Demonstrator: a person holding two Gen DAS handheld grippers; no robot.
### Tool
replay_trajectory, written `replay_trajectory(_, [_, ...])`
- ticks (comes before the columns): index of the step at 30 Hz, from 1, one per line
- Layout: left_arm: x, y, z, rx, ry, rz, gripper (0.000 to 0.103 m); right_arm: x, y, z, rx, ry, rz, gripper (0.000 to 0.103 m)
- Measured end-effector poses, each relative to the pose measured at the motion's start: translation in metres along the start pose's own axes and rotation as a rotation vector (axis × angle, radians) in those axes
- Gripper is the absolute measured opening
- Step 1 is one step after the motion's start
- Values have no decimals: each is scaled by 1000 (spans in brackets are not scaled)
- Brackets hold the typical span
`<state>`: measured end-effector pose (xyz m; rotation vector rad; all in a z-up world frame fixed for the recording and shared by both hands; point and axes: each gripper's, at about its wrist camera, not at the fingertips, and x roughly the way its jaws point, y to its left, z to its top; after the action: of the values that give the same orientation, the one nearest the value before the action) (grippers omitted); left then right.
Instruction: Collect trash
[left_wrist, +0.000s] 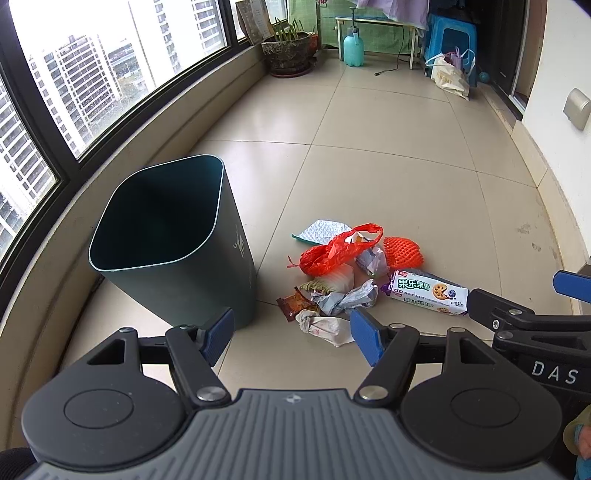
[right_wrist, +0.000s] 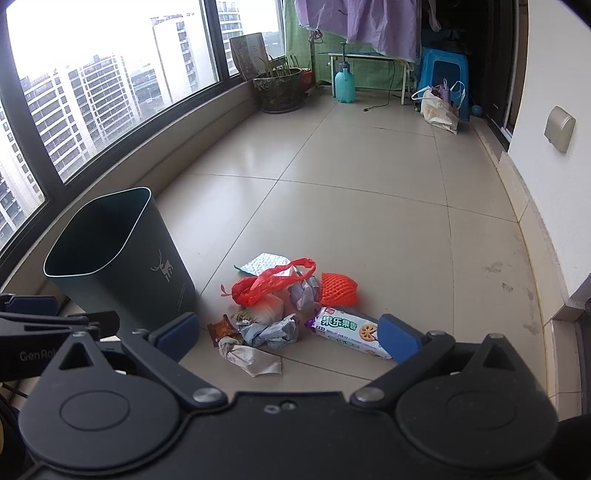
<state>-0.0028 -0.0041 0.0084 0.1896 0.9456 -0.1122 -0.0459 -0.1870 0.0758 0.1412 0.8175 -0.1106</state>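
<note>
Lying on the beige tiled floor (left_wrist: 388, 155), a heap of mixed litter (right_wrist: 273, 317) sits ahead of both grippers. Left gripper (left_wrist: 291, 332) and right gripper (right_wrist: 288, 334): jaws wide, nothing between them. White biscuit packet (right_wrist: 347, 328) lies nearest the right gripper's right pad. Dark green open-topped plastic bin (left_wrist: 173, 236) stands just left of the heap, by the window wall. Bare tiles stretch beyond.

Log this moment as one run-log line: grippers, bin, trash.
left hand-held gripper: open, empty | right hand-held gripper: open, empty | bin: upright, looks empty | trash pile: on floor beside bin | phase: pre-pickup
</note>
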Motion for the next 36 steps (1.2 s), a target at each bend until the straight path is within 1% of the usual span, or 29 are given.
replay_trajectory(36, [4,4,0,-23,5,-13,69,2,0,-1,5,17,3,102])
